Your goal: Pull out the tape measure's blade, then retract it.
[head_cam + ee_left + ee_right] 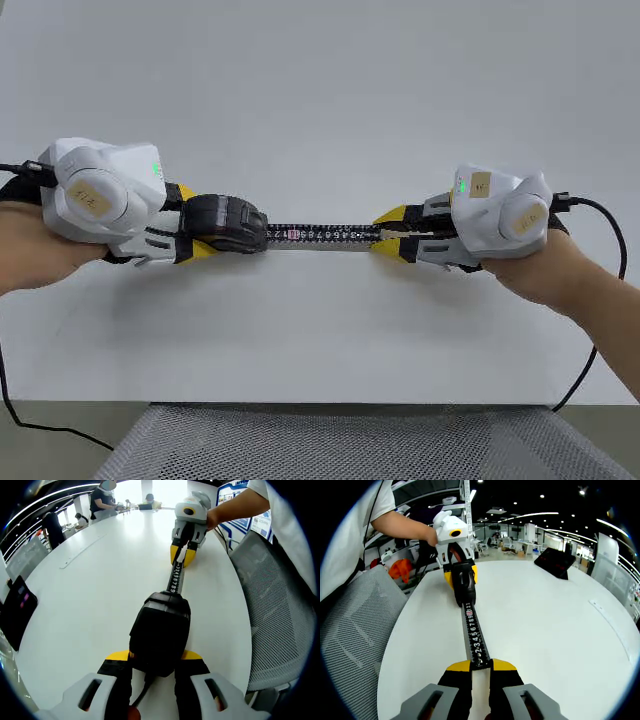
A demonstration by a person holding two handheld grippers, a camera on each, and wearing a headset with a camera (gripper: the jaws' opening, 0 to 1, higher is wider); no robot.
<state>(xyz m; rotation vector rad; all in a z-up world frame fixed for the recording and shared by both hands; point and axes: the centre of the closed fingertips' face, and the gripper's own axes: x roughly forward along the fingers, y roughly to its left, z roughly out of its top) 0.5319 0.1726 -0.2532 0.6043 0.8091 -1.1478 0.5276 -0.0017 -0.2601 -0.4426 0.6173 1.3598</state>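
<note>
A black tape measure case (pixel 225 223) sits just above the white table, clamped between the yellow-tipped fingers of my left gripper (pixel 200 222). In the left gripper view the case (pixel 160 630) fills the space between the jaws of the left gripper (pixel 155 662). Its dark blade (pixel 322 234) with white numbers stretches out to the right. My right gripper (pixel 392 232) is shut on the blade's end. In the right gripper view the blade (pixel 475 635) runs from the right gripper (pixel 481 666) back to the case (pixel 464 582).
The white table (pixel 320 90) spreads wide around both grippers. A grey mesh chair back (pixel 340 440) stands at the near edge. A black cable (pixel 600 300) trails from the right hand. A dark tablet-like object (pixel 555 560) lies far off on the table.
</note>
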